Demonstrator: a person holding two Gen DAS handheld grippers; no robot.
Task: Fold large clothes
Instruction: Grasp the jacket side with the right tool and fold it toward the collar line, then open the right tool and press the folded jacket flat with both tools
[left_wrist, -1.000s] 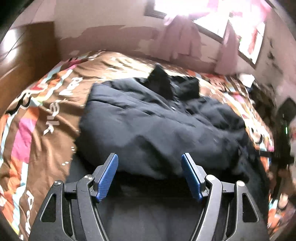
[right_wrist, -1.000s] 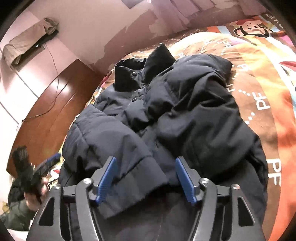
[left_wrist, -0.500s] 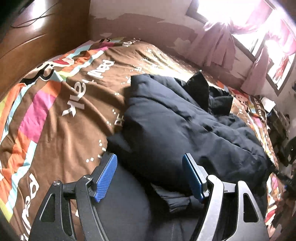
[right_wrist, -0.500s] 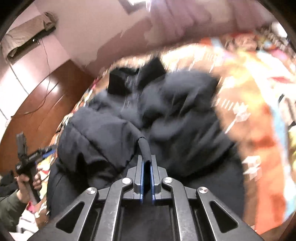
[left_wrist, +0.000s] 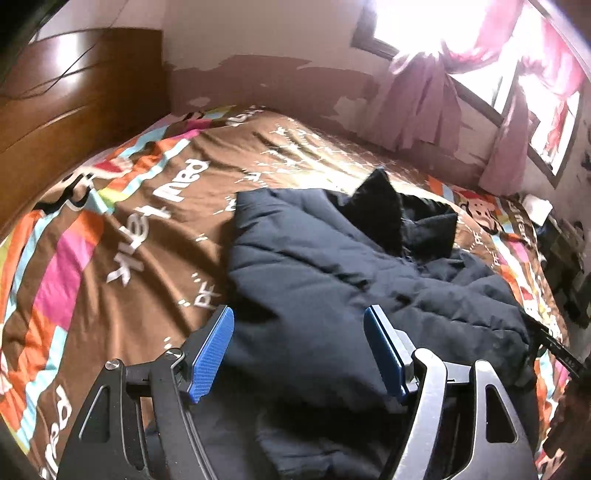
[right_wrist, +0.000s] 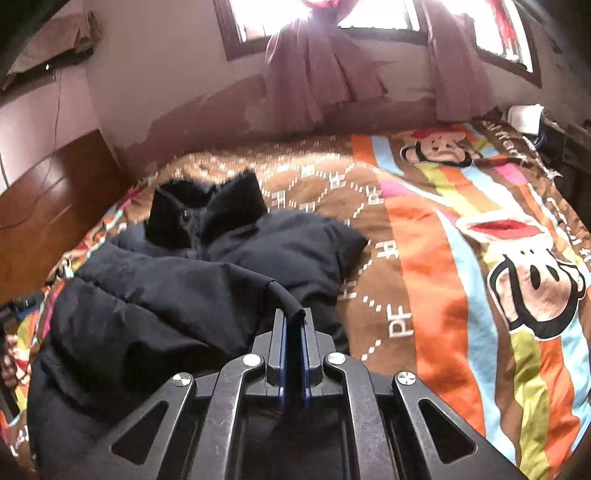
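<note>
A dark navy padded jacket (left_wrist: 332, 280) lies crumpled on the bed, its black fur collar (left_wrist: 380, 210) standing at the far end. My left gripper (left_wrist: 297, 350) is open, its blue pads (left_wrist: 210, 354) either side of the jacket's near left part, holding nothing. In the right wrist view the jacket (right_wrist: 177, 288) fills the left side, collar (right_wrist: 210, 214) at the back. My right gripper (right_wrist: 293, 325) is shut on the edge of a jacket sleeve cuff (right_wrist: 291, 304), which drapes over its fingertips.
The bed has a brown, orange and pink cartoon bedspread (left_wrist: 122, 236), also in the right wrist view (right_wrist: 461, 258). A wooden headboard (left_wrist: 66, 92) stands at the left. Pink curtains (right_wrist: 317, 74) hang under bright windows. Clutter (left_wrist: 561, 243) sits at the bed's right side.
My right gripper closed on the jacket cuff and has swung right, pulling the cuff with it. My left gripper stayed open and shifted over the jacket's left side.
</note>
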